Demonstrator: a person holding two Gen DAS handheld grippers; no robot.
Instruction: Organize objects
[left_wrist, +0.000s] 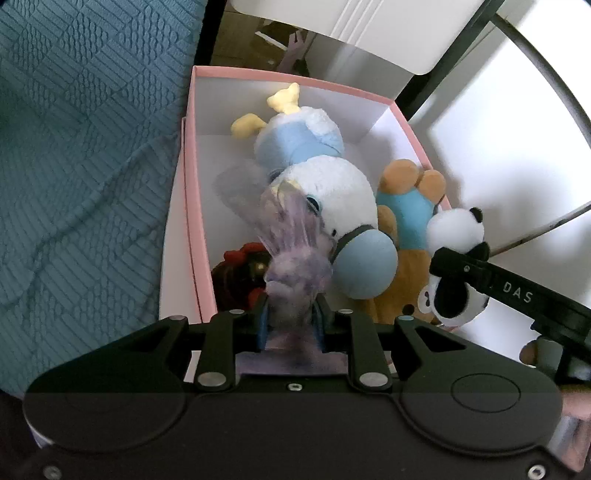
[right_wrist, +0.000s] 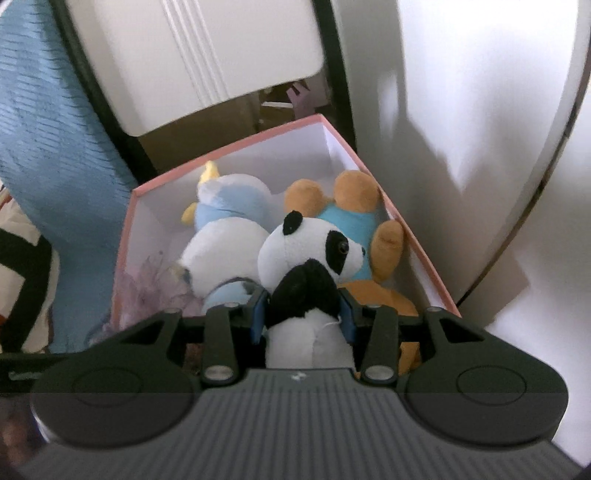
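A pink box with white inner walls holds a white and light-blue duck plush, a brown bear plush in a blue shirt and a dark red item. My left gripper is shut on a fuzzy purple item over the box's near end. My right gripper is shut on a panda plush above the box; in the left wrist view the panda hangs at the box's right rim. The duck and bear lie below it.
A teal quilted bedspread lies left of the box. White furniture with black frame bars stands right and behind. A white cabinet panel is behind the box.
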